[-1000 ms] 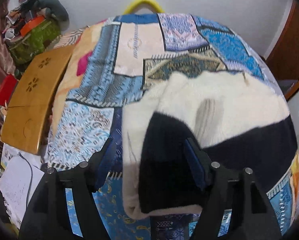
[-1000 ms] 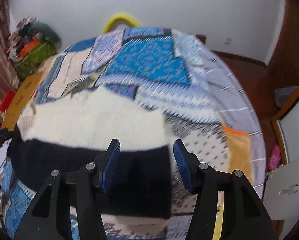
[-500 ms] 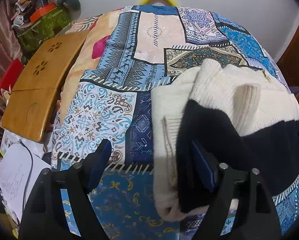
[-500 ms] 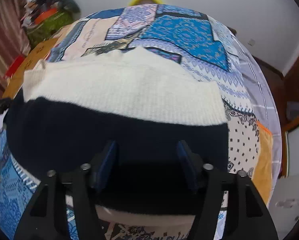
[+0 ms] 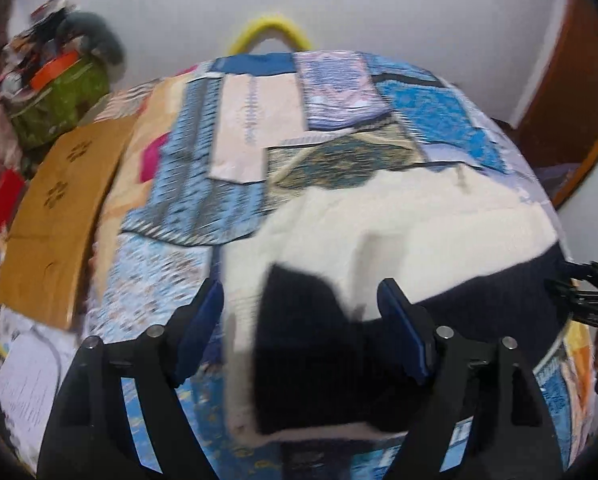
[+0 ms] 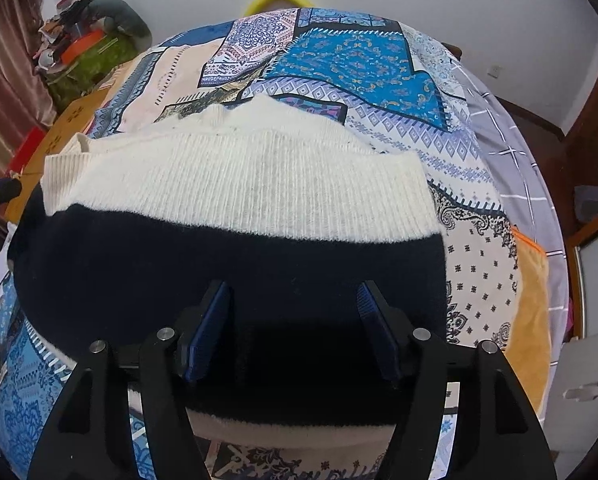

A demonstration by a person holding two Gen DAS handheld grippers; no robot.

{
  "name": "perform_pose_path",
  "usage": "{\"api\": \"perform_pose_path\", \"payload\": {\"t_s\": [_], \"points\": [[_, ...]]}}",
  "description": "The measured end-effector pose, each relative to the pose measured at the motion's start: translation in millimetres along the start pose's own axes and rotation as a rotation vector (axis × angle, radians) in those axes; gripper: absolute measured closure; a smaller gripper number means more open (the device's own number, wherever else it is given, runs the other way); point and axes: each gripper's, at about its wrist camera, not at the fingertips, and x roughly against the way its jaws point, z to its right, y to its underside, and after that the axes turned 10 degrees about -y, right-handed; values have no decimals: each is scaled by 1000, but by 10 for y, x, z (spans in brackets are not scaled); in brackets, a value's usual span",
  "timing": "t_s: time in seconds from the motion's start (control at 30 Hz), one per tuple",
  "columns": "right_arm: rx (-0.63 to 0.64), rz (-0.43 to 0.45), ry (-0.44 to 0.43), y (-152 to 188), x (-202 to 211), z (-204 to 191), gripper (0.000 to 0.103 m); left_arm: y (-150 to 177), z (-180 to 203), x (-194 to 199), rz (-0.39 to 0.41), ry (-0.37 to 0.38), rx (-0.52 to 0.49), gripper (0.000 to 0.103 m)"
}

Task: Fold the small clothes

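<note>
From the left wrist we see our left tongs [image 5: 299,328] spread wide, blue pads apart and gripping nothing. Between them, lower down, lies the sweater [image 5: 399,248], cream above and black below, on the patchwork bedspread [image 5: 235,148] of the bed. A folded black flap with a cream edge sits nearest us, between the two fingers. This view is blurred, so finer folds are hard to read. At the right edge the tip of our right tongs [image 5: 579,296] shows beside the black band. Left of the bed lies a wooden board [image 5: 59,208], and behind it a green bag [image 5: 59,108] piled full; its contents are too blurred to name.

From the right wrist, our right tongs [image 6: 295,320] are likewise open, pads apart over the black part of the sweater [image 6: 239,184], clamping nothing. The cream ribbed band runs across the middle of the bedspread [image 6: 359,60]. The green bag [image 6: 87,64] at far left holds an orange item and other clutter.
</note>
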Motion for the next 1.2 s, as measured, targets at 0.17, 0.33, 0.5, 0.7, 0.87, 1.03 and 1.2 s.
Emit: {"api": "perform_pose_path", "payload": {"t_s": [0.17, 0.33, 0.5, 0.7, 0.87, 1.03, 1.2], "points": [[-12, 8, -24, 22, -2, 41, 40, -84, 330, -162, -19, 38, -70, 59], [-35, 40, -53, 85, 5, 106, 39, -159, 424, -407, -77, 84, -38, 97], [-50, 58, -76, 137, -5, 152, 37, -352, 373, -448, -16, 31, 13, 98], [-56, 63, -84, 143, -14, 183, 33, -501, 310, -533, -55, 32, 30, 97], [-65, 65, -88, 157, -17, 198, 32, -547, 68, -439, -25, -6, 77, 96], [-67, 65, -85, 154, -17, 194, 31, -443, -164, -429, -57, -16, 83, 94], [-75, 64, -79, 150, -28, 198, 31, -238, -207, -575, -140, 17, 75, 59]]}}
